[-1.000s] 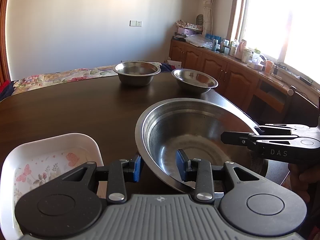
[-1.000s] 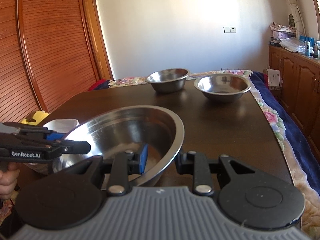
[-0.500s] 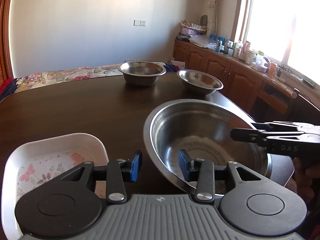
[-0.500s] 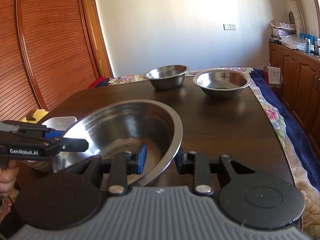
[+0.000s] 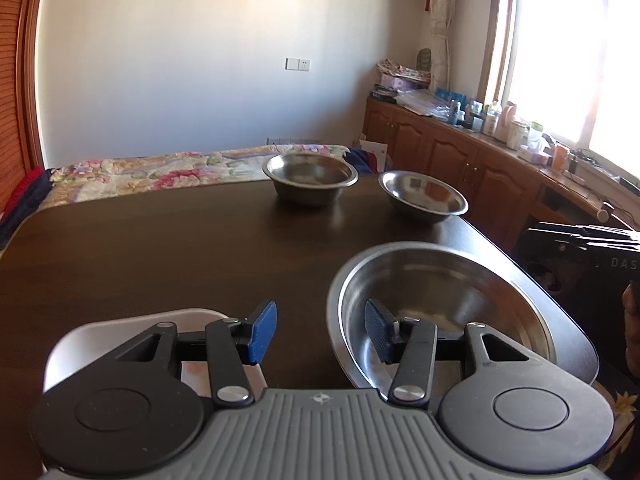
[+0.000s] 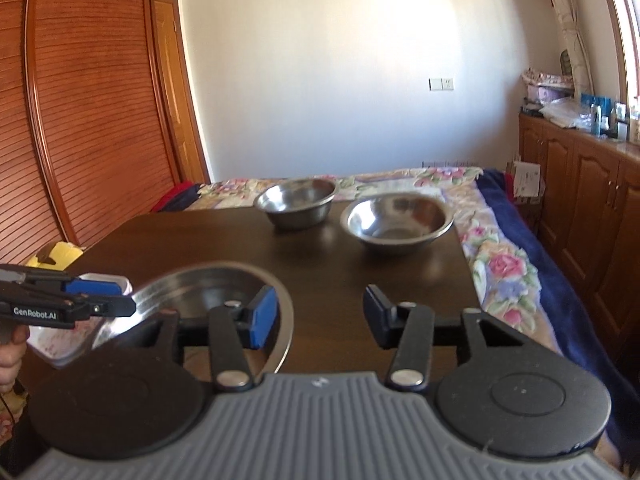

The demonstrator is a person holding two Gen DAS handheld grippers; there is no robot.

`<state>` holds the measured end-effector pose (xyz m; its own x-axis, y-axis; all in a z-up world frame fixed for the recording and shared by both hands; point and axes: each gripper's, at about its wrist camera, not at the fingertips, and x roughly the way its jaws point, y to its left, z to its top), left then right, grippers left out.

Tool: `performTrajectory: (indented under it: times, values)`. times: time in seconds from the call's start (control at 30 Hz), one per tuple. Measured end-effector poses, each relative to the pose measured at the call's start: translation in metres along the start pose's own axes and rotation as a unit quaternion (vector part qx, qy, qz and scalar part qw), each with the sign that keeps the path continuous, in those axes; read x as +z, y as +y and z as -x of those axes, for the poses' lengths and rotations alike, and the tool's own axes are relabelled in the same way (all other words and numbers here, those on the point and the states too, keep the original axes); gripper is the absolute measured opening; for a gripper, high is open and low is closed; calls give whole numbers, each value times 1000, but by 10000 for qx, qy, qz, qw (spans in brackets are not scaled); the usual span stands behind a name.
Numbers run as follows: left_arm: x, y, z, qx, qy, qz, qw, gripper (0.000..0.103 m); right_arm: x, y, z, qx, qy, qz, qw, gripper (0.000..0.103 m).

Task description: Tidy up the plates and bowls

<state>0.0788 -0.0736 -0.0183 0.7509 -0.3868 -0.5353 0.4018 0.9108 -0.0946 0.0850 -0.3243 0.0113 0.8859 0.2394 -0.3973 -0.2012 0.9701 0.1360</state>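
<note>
Both tools, left tool (image 5: 320,334) and right tool (image 6: 318,320), opening, pads off large bowl (image 5: 440,292) rim; right one lifted clear.

Three steel bowls stand on the dark table (image 5: 160,248): one large bowl (image 5: 440,304) at its near right edge, and two smaller ones toward the far edge, a deep bowl (image 5: 310,178) and a shallower bowl (image 5: 422,196) beside it at the far right corner. One white flowered dish (image 6: 76,332) sits at the near left edge.
</note>
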Motion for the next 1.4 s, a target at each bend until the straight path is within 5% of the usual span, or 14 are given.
performTrajectory:
  times: [0.3,0.43,0.57,0.67,1.07,1.3,1.33,1.4]
  values:
    - [23,6,-6,146,-119,-158,9997,58,27,-2,-10,63,-149,269,9995,53]
    - [39,10,-14,155,-178,-179,9996,78,44,-4,-20,111,-195,393,9990,59]
    - [56,12,-22,213,-306,-218,9991,93,62,-8,-33,215,-297,453,9983,94]
    - [70,14,-30,286,-393,-286,9984,97,73,-11,-45,271,-341,509,9978,103]
    - [108,25,-89,317,-259,-435,9982,98,92,-15,-111,323,21,690,9971,103]
    - [121,31,-128,226,-101,-484,9985,91,99,-20,-150,459,354,525,9969,102]
    - [123,32,-132,202,-71,-476,9986,87,99,-21,-155,476,410,520,9967,101]
    - [124,33,-142,167,-16,-476,9987,83,99,-19,-163,511,550,485,9960,80]
